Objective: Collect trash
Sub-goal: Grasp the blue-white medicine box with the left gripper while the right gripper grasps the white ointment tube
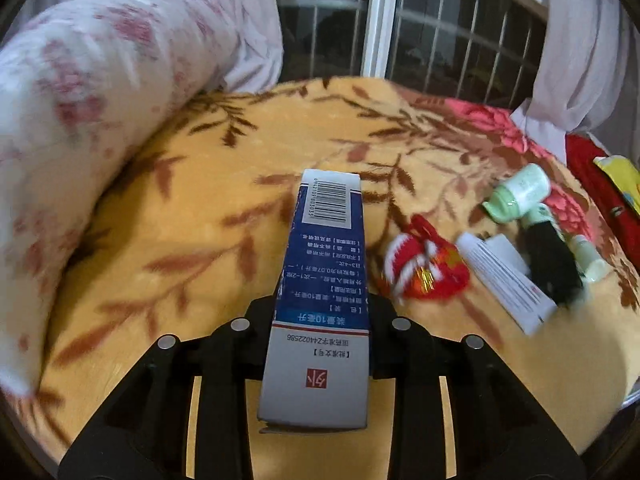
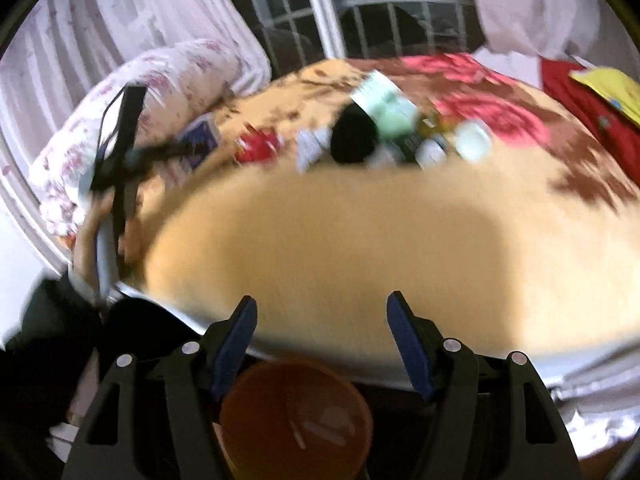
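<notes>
My left gripper [image 1: 322, 312] is shut on a long blue and white carton [image 1: 328, 256] with a barcode, which lies lengthwise between the fingers above the yellow blanket [image 1: 192, 216]. To its right lies a pile of litter: a red and white wrapper [image 1: 424, 268], a white tube [image 1: 504, 280], a green and white bottle [image 1: 520, 192] and a black item [image 1: 554, 260]. My right gripper [image 2: 322, 298] stands open and empty over the near edge of the bed. An orange bin [image 2: 296, 420] sits below it. The right wrist view is blurred.
A rolled floral quilt [image 1: 80, 100] runs along the left side of the bed. A barred window [image 1: 440, 32] and pale curtains stand behind. Red cloth [image 1: 592, 184] with a yellow packet [image 1: 618, 176] lies at the far right. A person's hand [image 2: 86, 240] holds the left tool.
</notes>
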`<state>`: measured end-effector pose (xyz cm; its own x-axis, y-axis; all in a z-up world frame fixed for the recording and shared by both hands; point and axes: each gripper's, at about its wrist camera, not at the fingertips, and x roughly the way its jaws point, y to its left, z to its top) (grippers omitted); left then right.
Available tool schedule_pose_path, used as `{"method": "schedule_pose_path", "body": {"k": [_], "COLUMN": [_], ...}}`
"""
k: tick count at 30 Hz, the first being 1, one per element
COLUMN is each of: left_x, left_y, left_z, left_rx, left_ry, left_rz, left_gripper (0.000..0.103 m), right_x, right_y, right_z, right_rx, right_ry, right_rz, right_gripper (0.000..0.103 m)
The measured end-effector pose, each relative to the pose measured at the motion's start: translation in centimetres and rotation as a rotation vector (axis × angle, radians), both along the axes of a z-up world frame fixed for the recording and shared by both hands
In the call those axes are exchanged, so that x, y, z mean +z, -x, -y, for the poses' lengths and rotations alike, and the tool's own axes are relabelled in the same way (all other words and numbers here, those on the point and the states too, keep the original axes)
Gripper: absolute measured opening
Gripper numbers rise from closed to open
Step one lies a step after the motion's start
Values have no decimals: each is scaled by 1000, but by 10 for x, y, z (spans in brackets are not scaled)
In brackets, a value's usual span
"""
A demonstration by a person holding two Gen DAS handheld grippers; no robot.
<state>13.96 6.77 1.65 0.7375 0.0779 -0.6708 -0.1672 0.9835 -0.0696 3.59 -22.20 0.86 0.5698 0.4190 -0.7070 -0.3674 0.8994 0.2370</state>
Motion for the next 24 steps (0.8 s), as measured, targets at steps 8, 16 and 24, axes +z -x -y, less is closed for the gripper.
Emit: {"method": "schedule_pose_path", "body": {"k": [8, 16, 24], "left_x": [4, -9, -20], "left_y": [46, 39, 31], "left_z": [-6, -19, -20], "left_rx": [49, 52, 45], "left_ry": [8, 75, 81], "left_rz": [76, 70, 59], "left_gripper": [29, 29, 29], "right_x": [6, -15, -23], "right_y": [-105, -176, -207], "right_z": [-80, -106, -137], "right_rx": [88, 34, 25], "right_ry": [-47, -96, -8], "right_rz": [-88, -211, -219], "right_gripper": [66, 56, 30]}}
